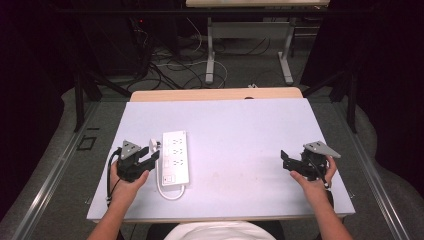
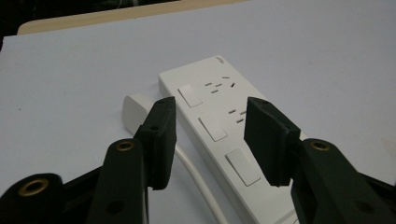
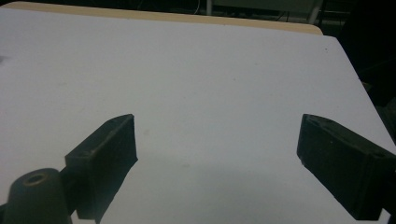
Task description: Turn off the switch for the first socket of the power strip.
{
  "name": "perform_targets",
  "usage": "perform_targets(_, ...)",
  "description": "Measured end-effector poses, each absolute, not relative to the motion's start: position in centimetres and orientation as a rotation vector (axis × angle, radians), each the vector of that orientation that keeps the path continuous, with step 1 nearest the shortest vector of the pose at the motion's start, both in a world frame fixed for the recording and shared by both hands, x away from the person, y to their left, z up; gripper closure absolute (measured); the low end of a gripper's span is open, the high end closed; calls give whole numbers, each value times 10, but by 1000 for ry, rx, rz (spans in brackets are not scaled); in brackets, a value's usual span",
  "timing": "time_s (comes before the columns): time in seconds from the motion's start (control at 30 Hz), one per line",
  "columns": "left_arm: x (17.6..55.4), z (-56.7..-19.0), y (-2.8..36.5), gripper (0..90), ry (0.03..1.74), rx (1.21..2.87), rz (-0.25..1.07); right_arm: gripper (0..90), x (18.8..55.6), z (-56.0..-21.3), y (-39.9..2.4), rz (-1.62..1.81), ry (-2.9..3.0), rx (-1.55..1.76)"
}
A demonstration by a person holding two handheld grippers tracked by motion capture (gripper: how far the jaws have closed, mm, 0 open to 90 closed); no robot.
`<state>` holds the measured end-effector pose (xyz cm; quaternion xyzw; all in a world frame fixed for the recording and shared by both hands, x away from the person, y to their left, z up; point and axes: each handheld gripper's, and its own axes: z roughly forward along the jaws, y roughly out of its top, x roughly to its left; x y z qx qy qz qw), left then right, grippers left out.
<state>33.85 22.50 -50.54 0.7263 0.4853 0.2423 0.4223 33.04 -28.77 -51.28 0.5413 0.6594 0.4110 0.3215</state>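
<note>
A white power strip [image 1: 175, 157] lies flat on the pale table [image 1: 240, 130], left of centre, with its switches and sockets facing up [image 2: 219, 116]. Its white cable [image 1: 170, 192] loops round the near end to a white plug [image 1: 154, 145] lying beside the strip's left edge [image 2: 133, 109]. My left gripper [image 1: 152, 156] is at the strip's left side, its tips over that edge. In the left gripper view its jaws [image 2: 212, 135] stand partly apart above the strip, pressing on nothing. My right gripper [image 1: 286, 159] hovers near the table's right edge, wide open over bare tabletop [image 3: 217, 154].
A wooden strip [image 1: 215, 94] borders the table's far edge. Beyond it stand the metal legs of another desk [image 1: 210, 55] with loose cables on the floor [image 1: 170, 70]. Dark stands flank the table on both sides.
</note>
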Motion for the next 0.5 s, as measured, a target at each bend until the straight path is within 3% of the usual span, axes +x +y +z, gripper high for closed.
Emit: perform_targets(0.5,342,-504,221,697,1205,1831,557,113,330,-513,-275,1067,1766,1369)
